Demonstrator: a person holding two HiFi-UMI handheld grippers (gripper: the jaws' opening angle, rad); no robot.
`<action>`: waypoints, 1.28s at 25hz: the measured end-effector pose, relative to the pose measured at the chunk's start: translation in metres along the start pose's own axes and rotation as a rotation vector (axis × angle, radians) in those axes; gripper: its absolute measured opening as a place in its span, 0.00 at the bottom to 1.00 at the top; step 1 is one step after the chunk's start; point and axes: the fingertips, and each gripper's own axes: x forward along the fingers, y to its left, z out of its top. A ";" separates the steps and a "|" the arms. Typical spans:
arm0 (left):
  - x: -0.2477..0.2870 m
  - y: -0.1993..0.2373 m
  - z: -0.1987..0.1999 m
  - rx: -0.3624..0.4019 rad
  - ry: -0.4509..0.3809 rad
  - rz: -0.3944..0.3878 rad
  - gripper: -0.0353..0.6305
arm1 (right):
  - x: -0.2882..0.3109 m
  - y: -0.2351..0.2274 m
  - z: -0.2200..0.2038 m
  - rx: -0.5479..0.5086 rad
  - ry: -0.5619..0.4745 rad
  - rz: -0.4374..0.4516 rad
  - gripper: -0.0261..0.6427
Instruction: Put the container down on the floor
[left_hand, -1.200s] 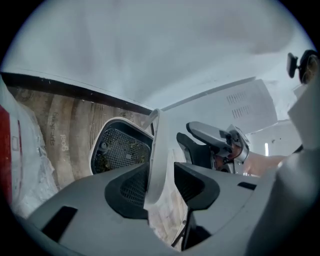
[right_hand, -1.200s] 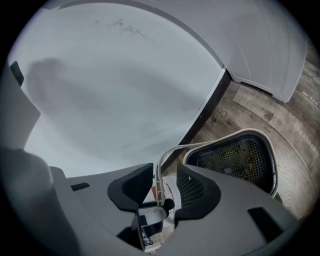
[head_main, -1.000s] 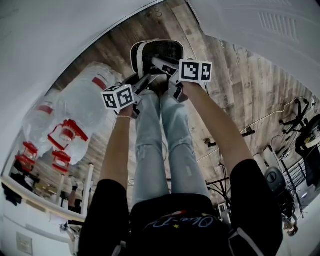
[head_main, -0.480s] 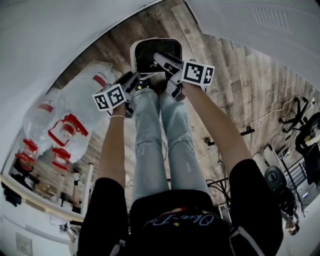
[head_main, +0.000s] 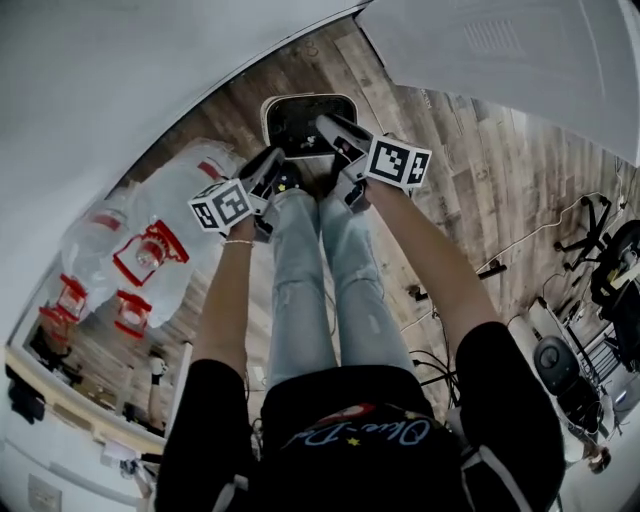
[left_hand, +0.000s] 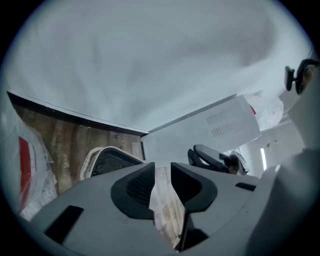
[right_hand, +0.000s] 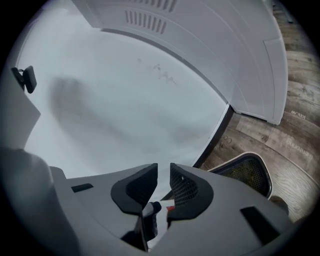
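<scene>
Wood-plank floor, white wall behind it. Container, pale rim with a dark mesh inside, sits flat on the floor close to the foot of the wall, just ahead of the person's jeans-clad legs.

Left claw: released. Jaws stand a narrow gap apart and have just been closing; only floor shows between them. In the left gripper view the container lies off to the left of the claw, apart from it.

Right claw: released too. Jaws have also been closing, with a slim gap and nothing gripped. In the right gripper view the container lies to the right of the claw, not touching it.

Clear plastic bags with red print lie on the floor to the person's left.
</scene>
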 end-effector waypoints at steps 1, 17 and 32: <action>-0.001 -0.015 0.003 0.013 0.005 -0.030 0.18 | -0.006 0.007 0.007 -0.006 -0.025 -0.002 0.13; -0.100 -0.252 0.075 0.411 -0.155 -0.204 0.06 | -0.139 0.174 0.083 -0.314 -0.128 0.006 0.04; -0.181 -0.423 0.125 0.691 -0.287 -0.211 0.06 | -0.227 0.346 0.116 -0.653 -0.266 0.116 0.04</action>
